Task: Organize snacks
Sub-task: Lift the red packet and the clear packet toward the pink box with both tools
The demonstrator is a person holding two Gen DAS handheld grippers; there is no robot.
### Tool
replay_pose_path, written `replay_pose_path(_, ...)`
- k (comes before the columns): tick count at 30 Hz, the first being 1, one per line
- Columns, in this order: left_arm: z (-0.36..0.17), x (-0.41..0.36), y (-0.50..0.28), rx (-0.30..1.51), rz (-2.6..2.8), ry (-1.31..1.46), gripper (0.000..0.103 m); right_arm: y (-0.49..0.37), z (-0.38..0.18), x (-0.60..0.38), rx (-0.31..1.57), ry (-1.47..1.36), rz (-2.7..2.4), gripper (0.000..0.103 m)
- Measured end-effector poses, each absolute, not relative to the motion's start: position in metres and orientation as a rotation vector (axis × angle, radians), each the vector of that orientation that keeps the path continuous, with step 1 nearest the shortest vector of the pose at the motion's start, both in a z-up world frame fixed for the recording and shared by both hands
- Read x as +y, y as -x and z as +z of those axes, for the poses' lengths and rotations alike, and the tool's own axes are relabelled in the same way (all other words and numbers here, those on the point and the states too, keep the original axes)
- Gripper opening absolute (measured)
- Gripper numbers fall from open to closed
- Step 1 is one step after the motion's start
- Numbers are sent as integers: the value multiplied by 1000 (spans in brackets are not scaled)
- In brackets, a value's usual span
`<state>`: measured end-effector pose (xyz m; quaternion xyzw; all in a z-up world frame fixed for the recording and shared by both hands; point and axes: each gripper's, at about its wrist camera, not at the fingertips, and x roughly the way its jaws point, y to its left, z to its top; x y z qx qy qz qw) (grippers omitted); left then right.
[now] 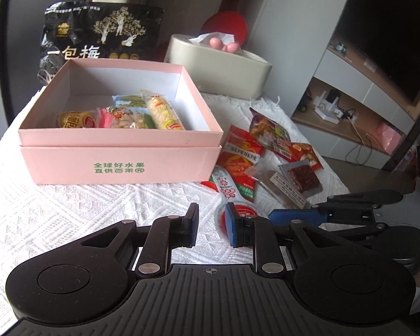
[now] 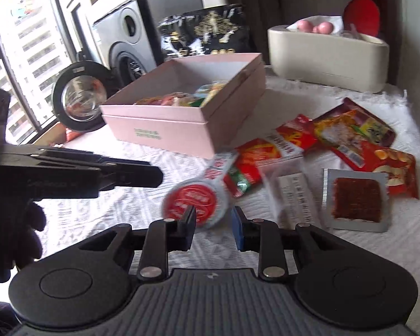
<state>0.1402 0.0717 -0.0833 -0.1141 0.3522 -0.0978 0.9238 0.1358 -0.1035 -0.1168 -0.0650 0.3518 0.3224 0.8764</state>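
Observation:
A pink box (image 1: 120,165) stands open on the white tablecloth and holds several wrapped snacks (image 1: 126,117). It also shows in the right wrist view (image 2: 159,134). Loose snack packets (image 1: 240,154) lie to its right, with a clear-wrapped dark red square (image 1: 299,179) (image 2: 357,200). A small round cup with a red lid (image 2: 194,200) (image 1: 238,214) lies nearest. My left gripper (image 1: 211,225) is open and empty, just left of the cup. My right gripper (image 2: 214,228) is open, its fingers on either side of the cup's near edge.
A black snack bag (image 1: 98,33) stands behind the box. A beige tissue box (image 1: 218,67) (image 2: 327,58) sits at the back. A round glass-topped object (image 2: 81,96) and a speaker (image 2: 126,36) are at the left. A TV cabinet (image 1: 364,89) stands right.

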Motion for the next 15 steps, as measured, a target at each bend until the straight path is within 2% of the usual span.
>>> replay_pose_path(3, -77, 55, -139, 720, -224, 160, 24, -127, -112, -107, 660, 152, 618, 28)
replay_pose_path(5, -76, 36, -140, 713, -245, 104, 24, -127, -108, -125, 624, 116, 535, 34)
replay_pose_path(7, -78, 13, -144, 717, -236, 9, 28, -130, -109, -144, 616, 90, 457, 46)
replay_pose_path(10, -89, -18, -148, 753, -213, -136, 27, -135, -115, -165, 631, 61, 362, 46)
replay_pose_path(13, -94, -34, -149, 757, -236, -204, 39, -137, -124, -179, 637, 17, 331, 46)
replay_pose_path(15, -95, -38, -149, 770, -264, -197, 58, -139, -131, -185, 643, -26, 321, 48)
